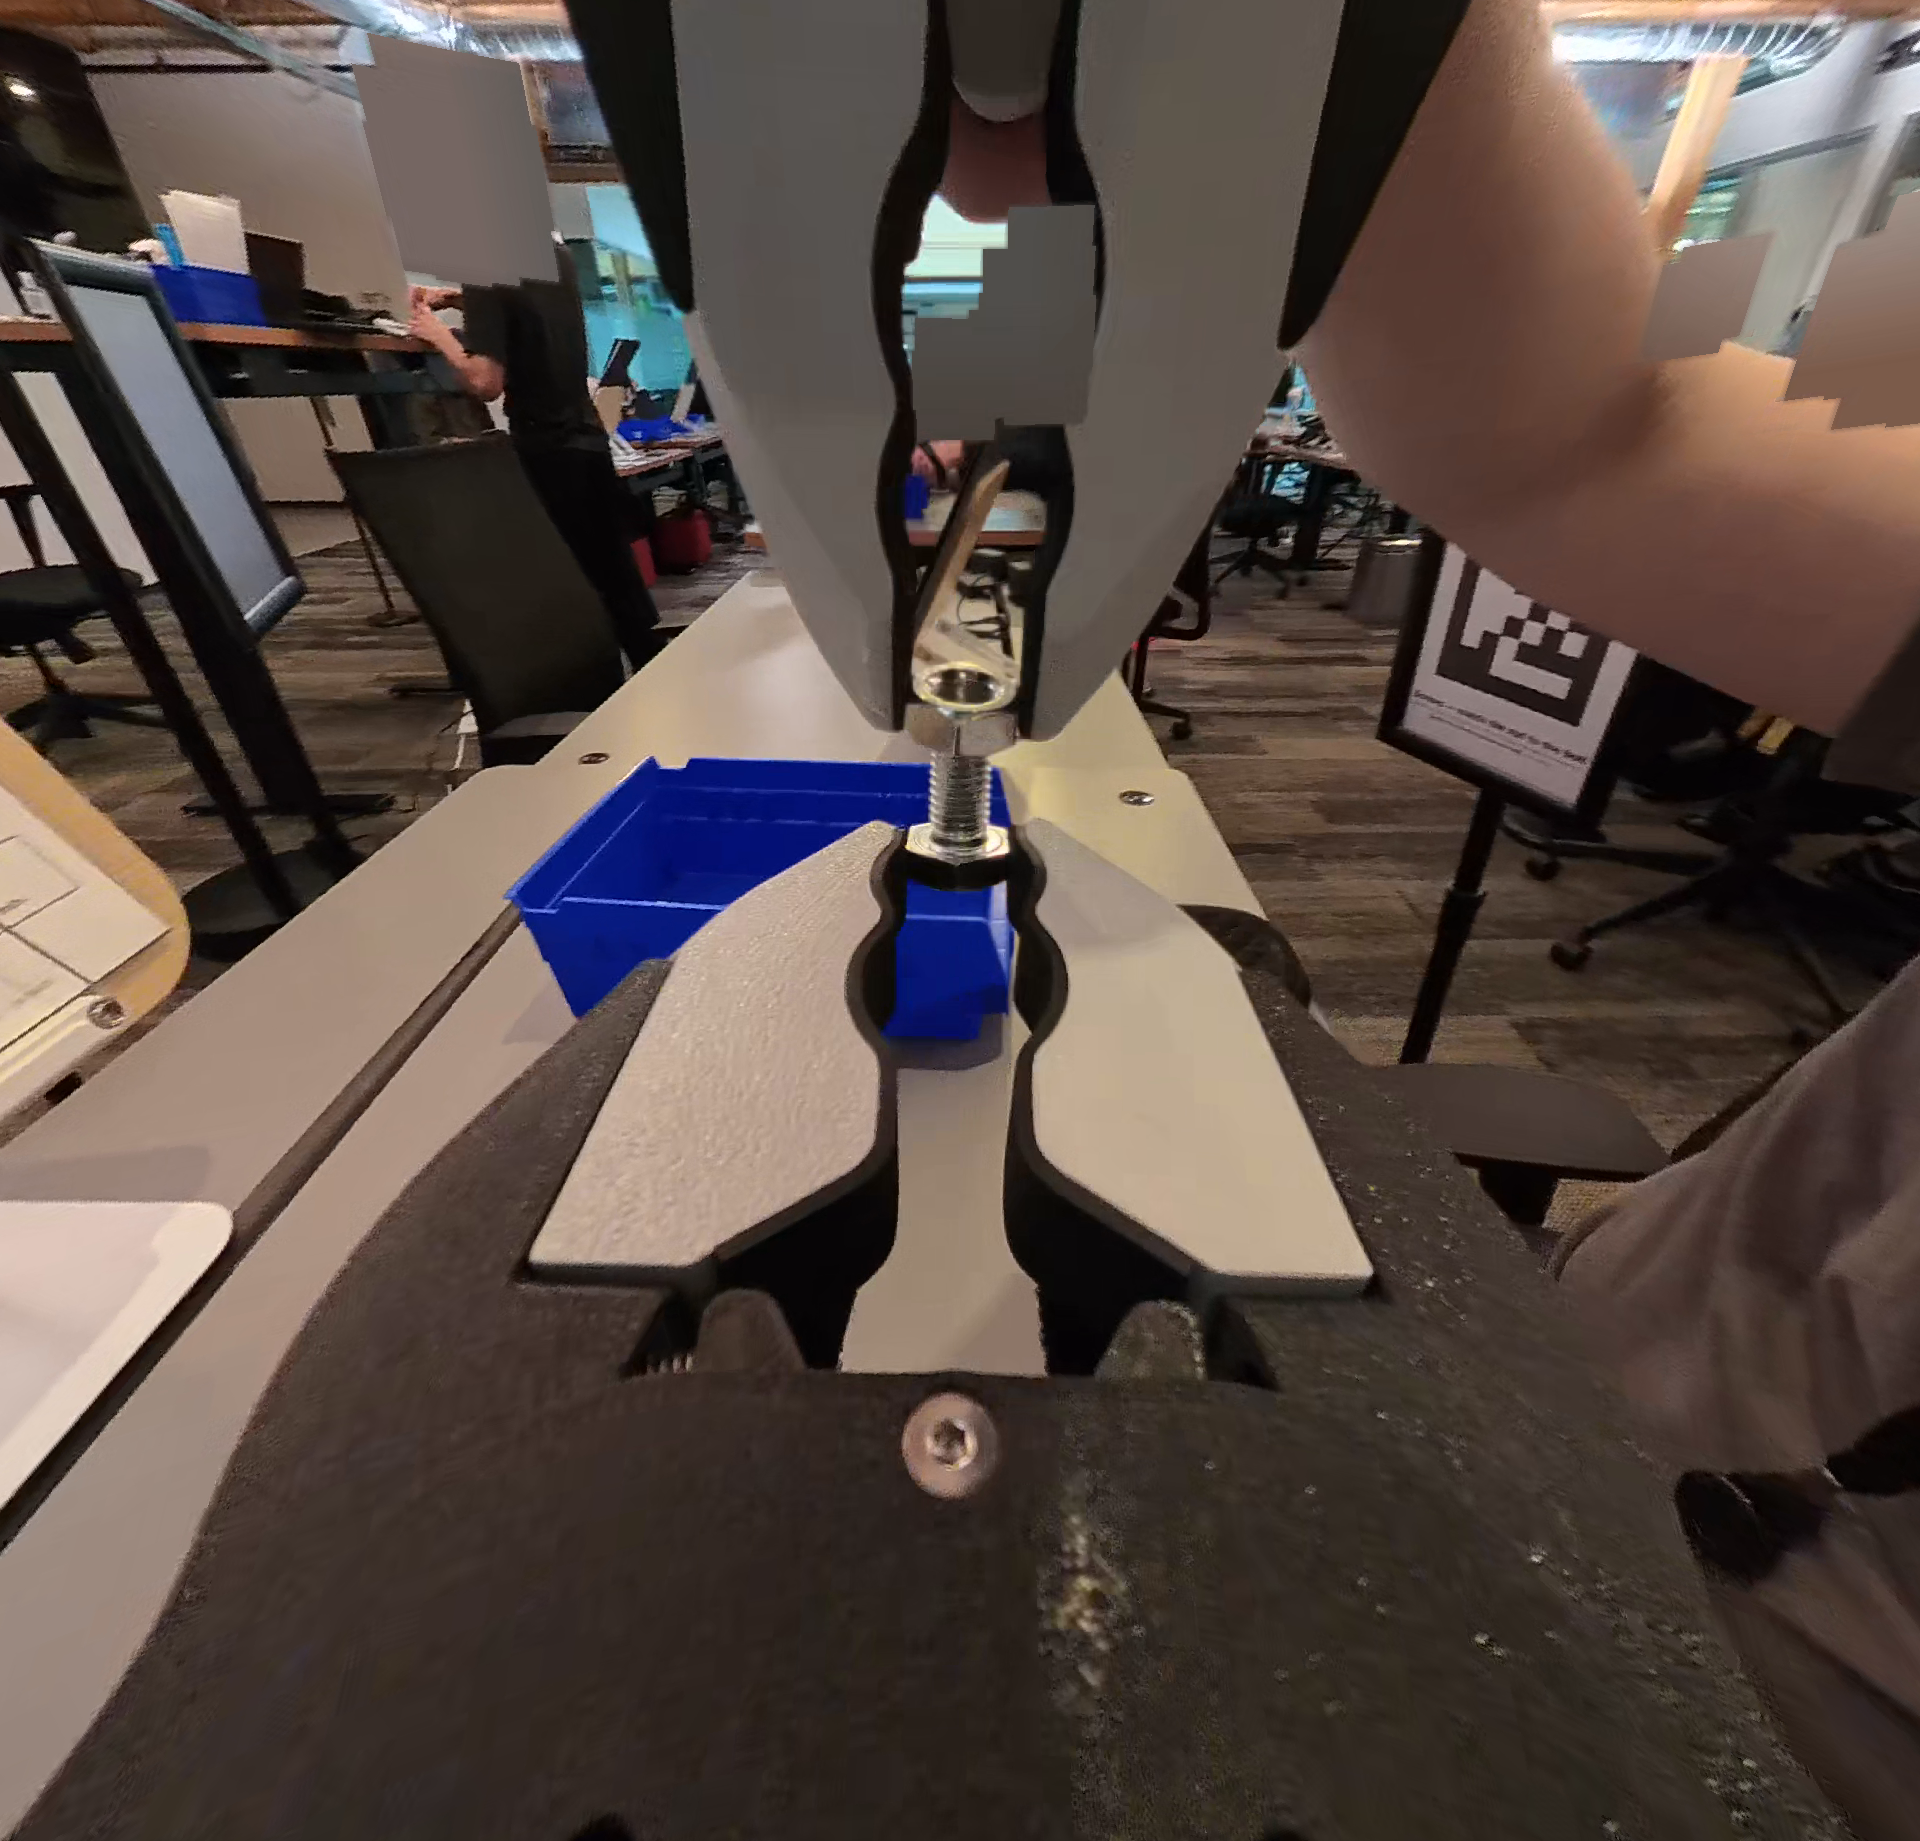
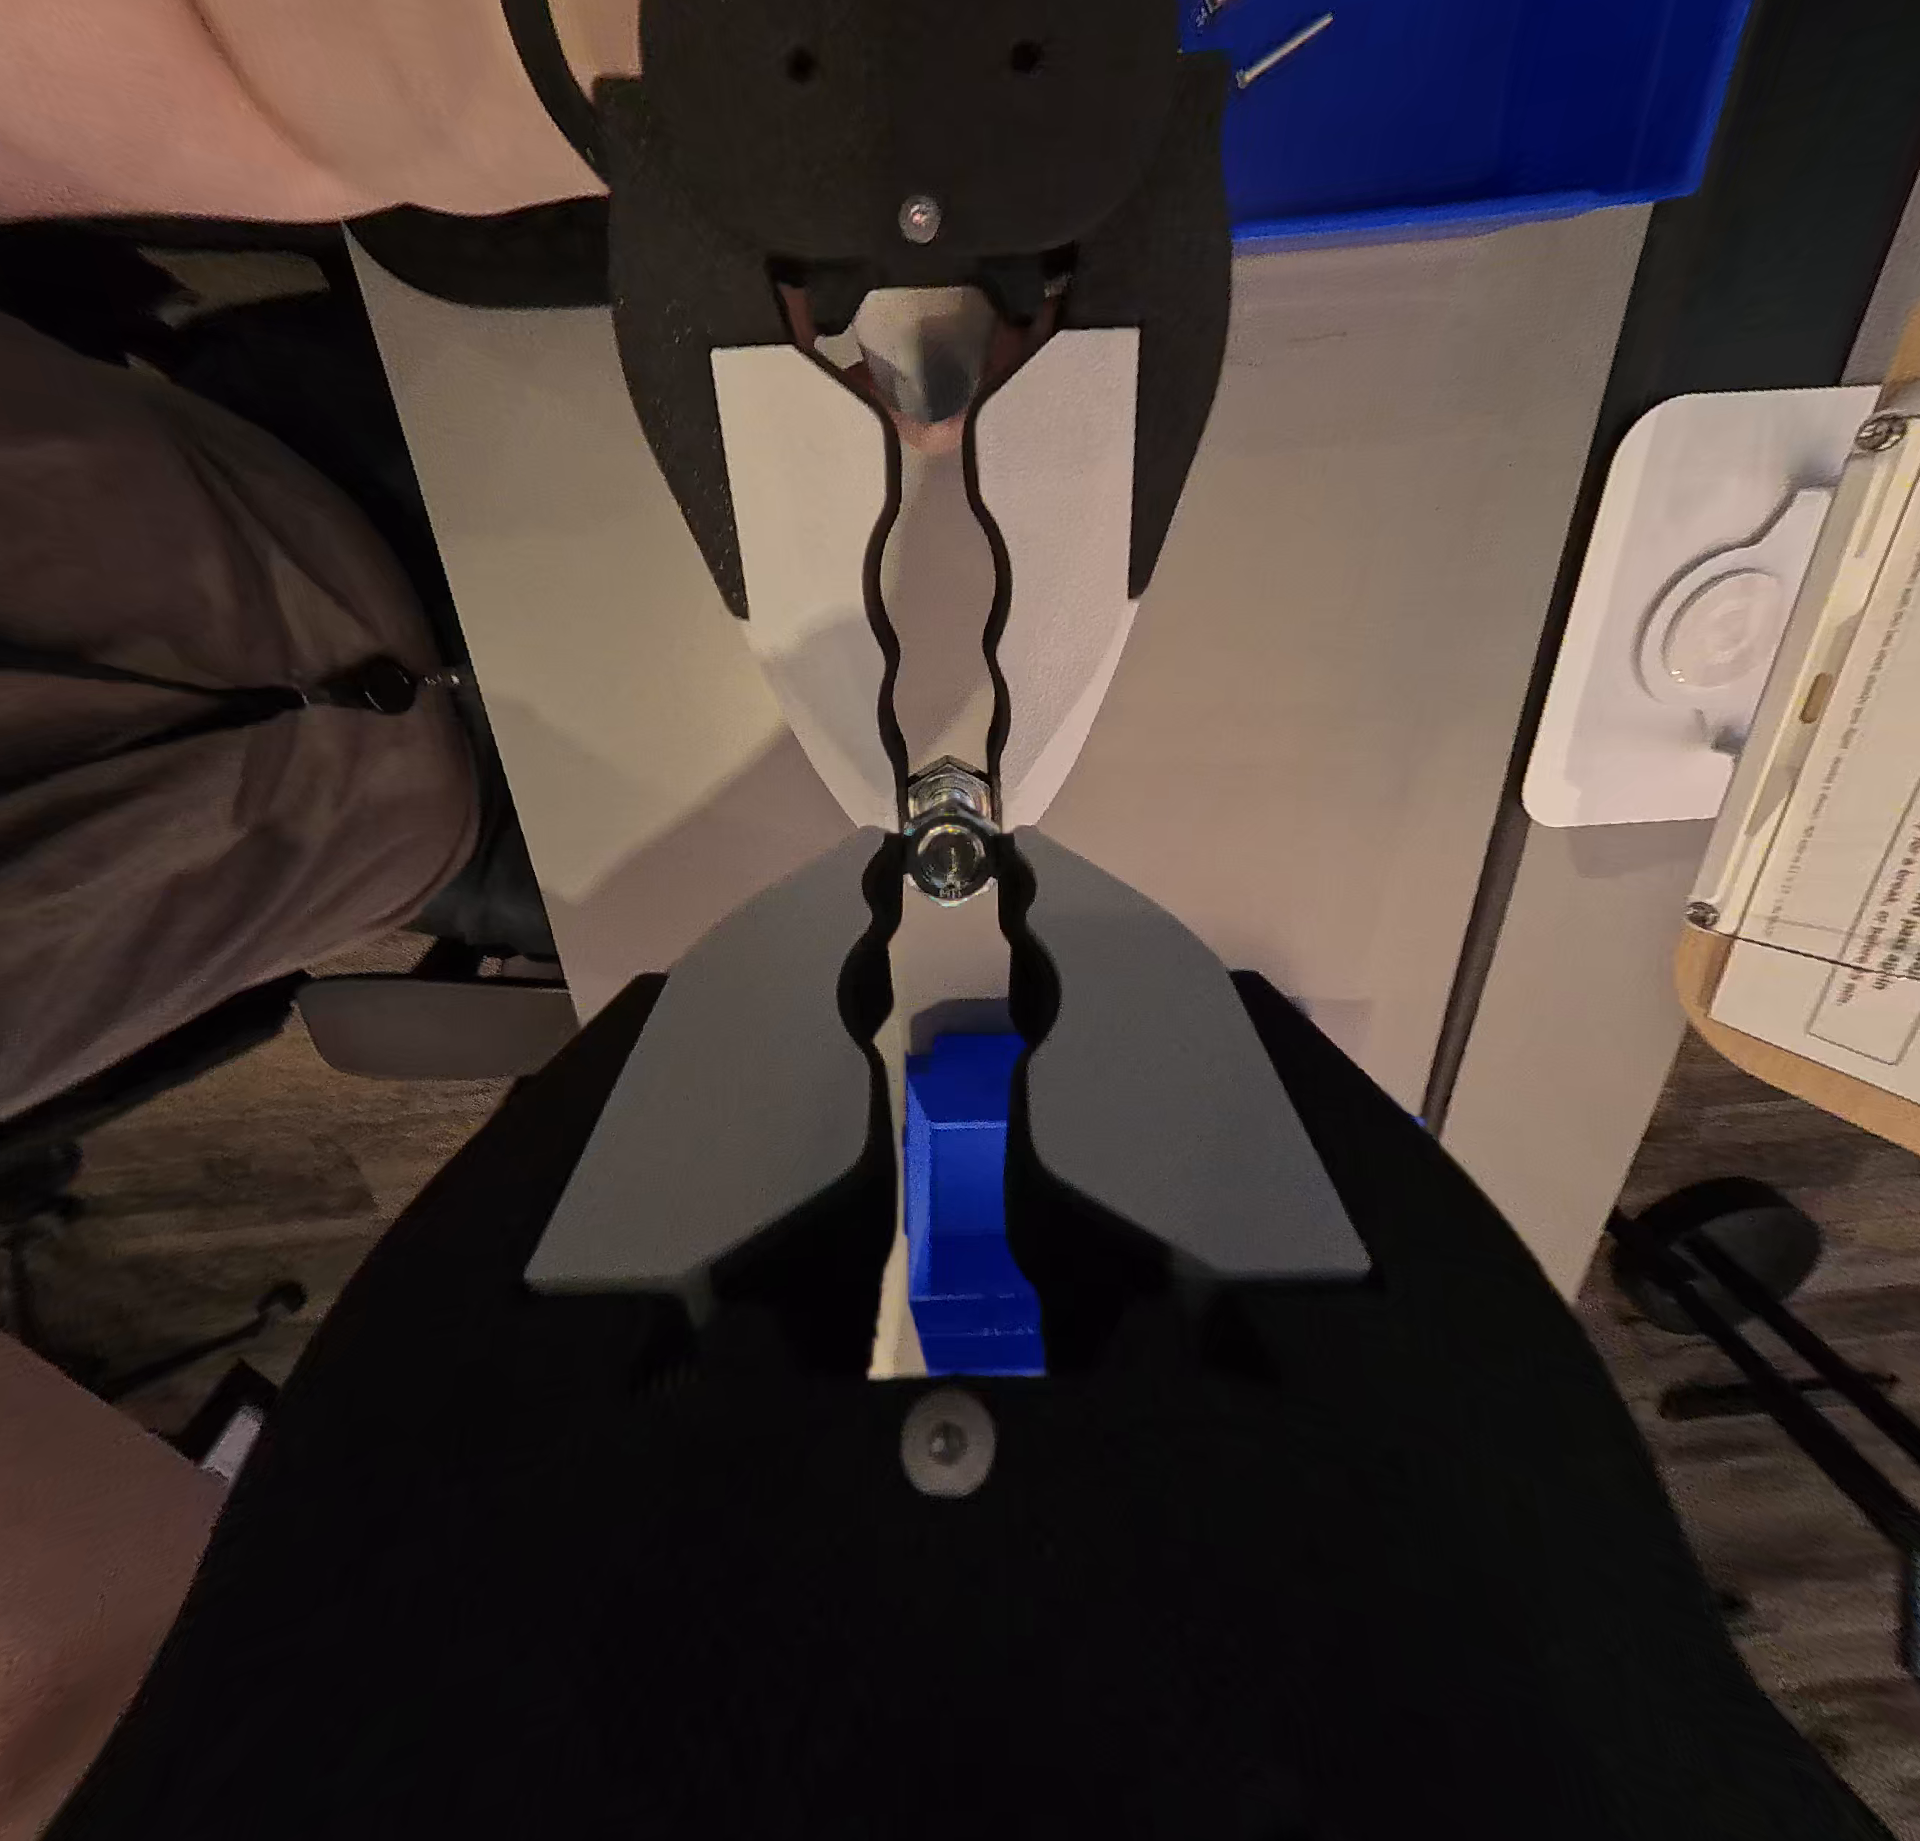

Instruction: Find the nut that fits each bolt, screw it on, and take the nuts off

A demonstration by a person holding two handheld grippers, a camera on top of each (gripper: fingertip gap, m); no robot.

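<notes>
The pale grey table point(image 1: 312, 1064) is smooth and flat, and it carries a blue plastic bin point(image 1: 727, 856) near the middle of its far end. A second bin point(image 2: 1455, 77) nearer the opposite end holds 2 spare bolts point(image 2: 1283, 46).

Both tools meet in the air over the first bin's near corner, probably so that anything dropped lands in the bin or on the table, not on the floor. Each has 2 grey, grainy finger plates edged in black, with wavy inner edges whose notches suit hex shapes.

The right gripper point(image 2: 951, 861) comes down from above and is clamped on the bolt's hex head. The left gripper point(image 1: 954, 844) reaches in level and pinches the nut point(image 1: 951, 859) by its flats. With 1 part held in each tool, either can be turned against the other.

The bolt point(image 1: 954, 789) is bright steel and hangs upright with its coarse thread exposed. The nut, a dark-rimmed hexagon, sits at the lower end of the thread, well apart from the head. I judge it barely threaded on.
</notes>
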